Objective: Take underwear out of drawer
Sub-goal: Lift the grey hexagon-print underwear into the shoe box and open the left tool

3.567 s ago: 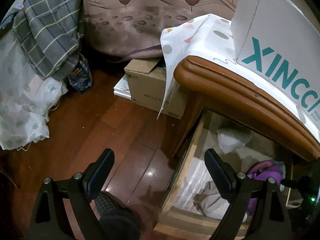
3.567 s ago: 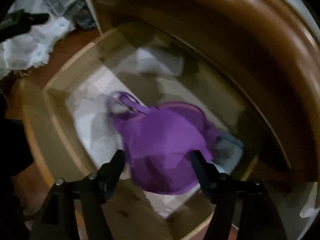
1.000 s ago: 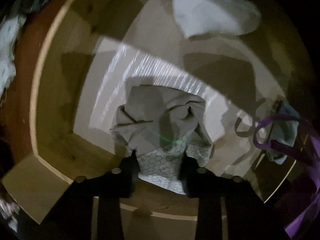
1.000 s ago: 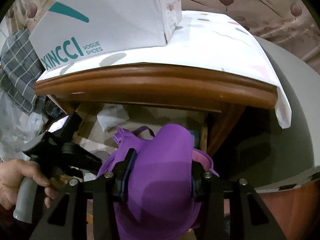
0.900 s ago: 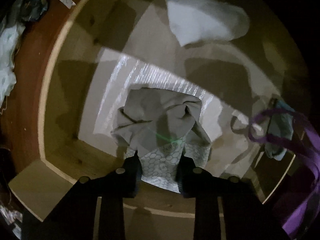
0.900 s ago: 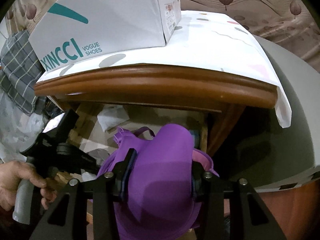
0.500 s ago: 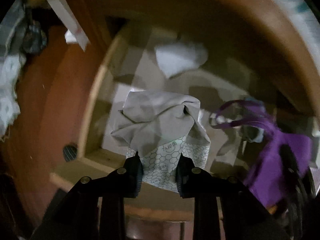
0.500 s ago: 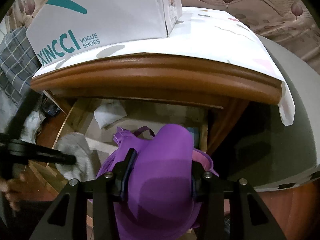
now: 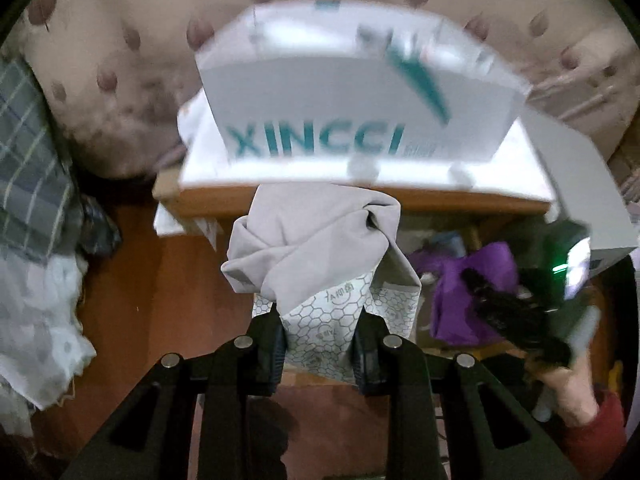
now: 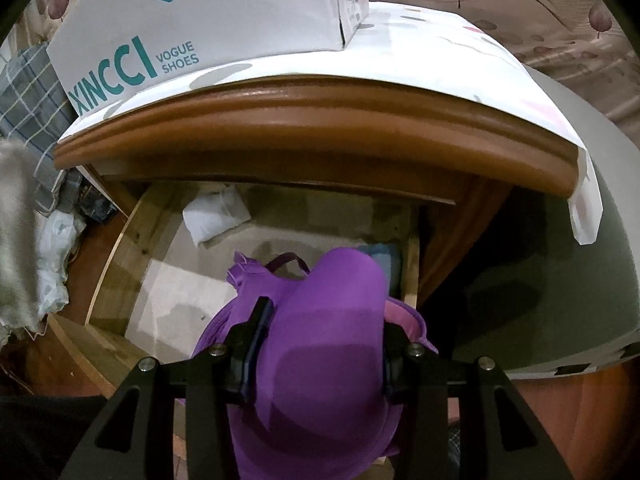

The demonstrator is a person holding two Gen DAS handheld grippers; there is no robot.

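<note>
Left gripper [image 9: 318, 344] pinches the grey underwear [image 9: 316, 248], which bunches forward of its fingers, clear of the drawer [image 10: 120, 248]; right gripper [image 10: 320, 344] clamps the purple bra [image 10: 332, 340] just above the drawer's near right corner, likely next to lift clear

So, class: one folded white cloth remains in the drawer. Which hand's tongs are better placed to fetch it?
Neither is free. Right tongs, gripping the purple bra, hang over the drawer near the white cloth; left tongs hold grey underwear.
</note>
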